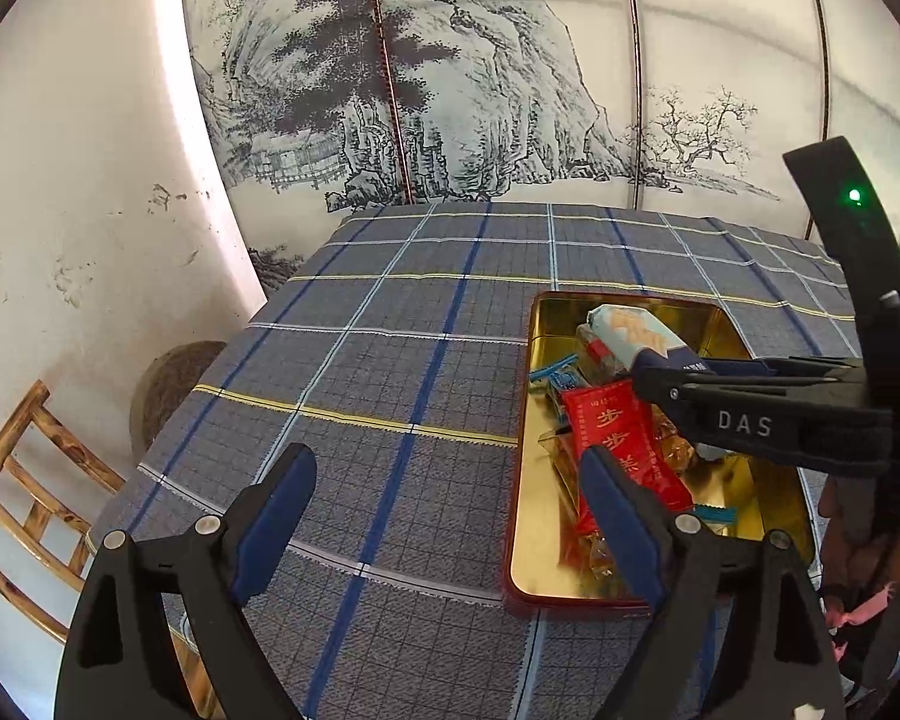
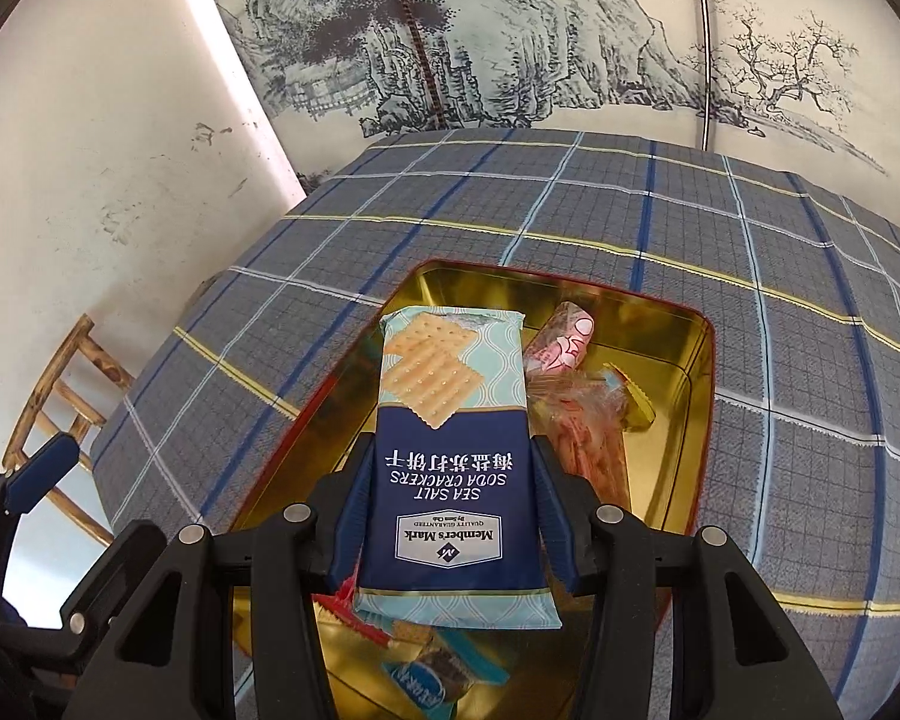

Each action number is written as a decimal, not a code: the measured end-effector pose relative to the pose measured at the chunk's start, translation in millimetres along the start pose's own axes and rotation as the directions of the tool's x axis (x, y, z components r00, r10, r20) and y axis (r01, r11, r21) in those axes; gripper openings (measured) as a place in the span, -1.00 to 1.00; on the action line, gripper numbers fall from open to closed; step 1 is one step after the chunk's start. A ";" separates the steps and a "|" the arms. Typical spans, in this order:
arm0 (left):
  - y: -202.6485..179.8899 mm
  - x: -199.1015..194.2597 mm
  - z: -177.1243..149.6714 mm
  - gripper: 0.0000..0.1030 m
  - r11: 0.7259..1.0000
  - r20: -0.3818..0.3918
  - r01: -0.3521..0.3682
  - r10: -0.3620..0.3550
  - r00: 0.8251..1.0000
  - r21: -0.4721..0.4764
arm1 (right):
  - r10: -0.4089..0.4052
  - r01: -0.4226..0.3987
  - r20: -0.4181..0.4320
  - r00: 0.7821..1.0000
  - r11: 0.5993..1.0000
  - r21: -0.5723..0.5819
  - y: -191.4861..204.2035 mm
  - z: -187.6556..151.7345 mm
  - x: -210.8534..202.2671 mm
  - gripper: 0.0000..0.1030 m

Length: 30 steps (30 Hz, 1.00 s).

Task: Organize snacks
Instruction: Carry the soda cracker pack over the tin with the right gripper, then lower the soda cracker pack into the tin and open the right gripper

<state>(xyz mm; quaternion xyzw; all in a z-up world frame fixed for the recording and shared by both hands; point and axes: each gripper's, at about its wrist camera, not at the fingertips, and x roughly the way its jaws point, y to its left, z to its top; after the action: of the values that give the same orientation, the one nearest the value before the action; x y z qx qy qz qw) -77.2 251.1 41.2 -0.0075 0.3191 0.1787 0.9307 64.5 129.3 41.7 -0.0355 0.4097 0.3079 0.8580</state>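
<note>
Pointing lengthwise away: cracker packet (image 2: 450,468).

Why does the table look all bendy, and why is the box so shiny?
In both views the fisheye lens curves the checked tablecloth and darkens the corners. In the left wrist view the gold tin mirrors bright light on its floor; in the right wrist view the cracker packet looks sharp, its print upside down.

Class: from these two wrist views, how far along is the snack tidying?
Done: several snacks, including a red packet, already lie in the gold tin. In hand: the right gripper holds a soda cracker pack above the tin. The left gripper is open, empty. Left: setting the pack down.
</note>
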 end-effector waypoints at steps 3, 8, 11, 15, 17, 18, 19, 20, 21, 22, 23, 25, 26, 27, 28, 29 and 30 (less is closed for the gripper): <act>3.2 4.8 0.5 0.69 1.000 -0.003 0.007 -0.007 1.000 -0.003 | -0.007 0.007 -0.006 1.000 1.000 0.003 -1.3 2.5 7.4 -0.02; 6.6 11.4 1.7 0.69 1.000 -0.003 0.009 -0.009 1.000 -0.007 | -0.026 0.026 -0.020 0.999 1.000 0.003 -3.2 7.8 18.5 -0.02; 7.7 14.2 1.3 0.71 1.000 -0.002 0.010 -0.010 1.000 -0.010 | -0.035 0.035 -0.015 0.999 0.999 0.001 -2.5 11.4 20.5 -0.02; 7.9 17.3 0.5 0.76 1.000 0.000 0.001 -0.001 1.000 -0.001 | -0.034 0.034 -0.029 0.999 0.999 0.003 -1.8 13.5 26.1 -0.02; 7.9 17.8 0.4 0.79 1.000 0.001 0.006 -0.006 1.000 0.000 | -0.038 0.038 -0.025 0.999 0.999 -0.004 -0.2 13.8 26.3 -0.02; 8.4 18.6 0.5 0.79 1.000 0.002 0.006 -0.006 1.000 0.001 | -0.041 0.041 -0.026 0.999 0.999 -0.008 1.0 13.8 27.1 -0.02; 8.4 18.5 0.4 0.79 1.000 0.002 0.006 -0.006 1.000 0.001 | -0.042 0.042 -0.029 0.999 0.999 -0.011 1.7 13.9 28.1 -0.02; 8.3 18.3 0.5 0.79 1.000 0.001 0.007 -0.007 1.000 0.001 | -0.042 0.042 -0.032 0.999 0.999 -0.012 2.0 13.8 28.8 -0.02; 8.5 19.0 0.7 0.80 1.000 0.000 0.009 -0.009 1.000 0.001 | -0.042 0.042 -0.034 0.999 0.999 -0.013 2.4 13.9 29.2 -0.02; 9.1 19.7 0.7 0.80 1.000 0.000 0.011 -0.011 1.000 0.001 | -0.041 0.040 -0.036 0.999 0.999 -0.015 2.9 14.2 29.6 -0.02; 9.2 19.6 0.8 0.80 1.000 0.002 0.012 -0.012 1.000 0.001 | -0.040 0.039 -0.038 0.998 0.999 -0.017 3.6 14.2 29.9 -0.02; 8.7 19.5 1.3 0.81 1.000 0.003 0.017 -0.017 1.000 0.000 | -0.042 0.041 -0.039 0.998 0.999 -0.021 4.4 14.1 29.7 -0.01; 8.8 19.8 1.5 0.83 1.000 0.003 0.022 -0.022 1.000 0.000 | -0.042 0.041 -0.037 0.998 0.999 -0.021 4.5 14.0 28.8 -0.01; 8.2 19.5 2.4 0.83 1.000 0.005 0.024 -0.024 1.000 0.000 | -0.036 0.035 -0.031 0.999 0.999 -0.018 4.7 14.3 28.8 -0.01; 8.6 19.0 2.7 0.83 1.000 0.010 0.025 -0.025 1.000 -0.003 | -0.027 0.026 -0.022 0.999 1.000 -0.017 4.4 14.1 27.4 0.00; 9.0 18.5 2.8 0.84 1.000 0.015 0.026 -0.026 1.000 -0.006 | -0.017 0.017 -0.011 1.000 1.000 -0.016 4.5 13.7 25.3 0.01; 9.5 17.8 3.0 0.84 0.999 0.018 0.031 -0.031 0.999 -0.011 | -0.014 0.014 -0.001 1.000 1.000 -0.017 4.3 13.0 22.8 0.01</act>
<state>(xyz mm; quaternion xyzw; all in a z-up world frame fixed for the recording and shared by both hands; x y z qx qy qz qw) -65.6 266.2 33.9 -0.0161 0.3097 0.1659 0.9361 81.8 148.2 34.5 -0.0457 0.4073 0.3051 0.8596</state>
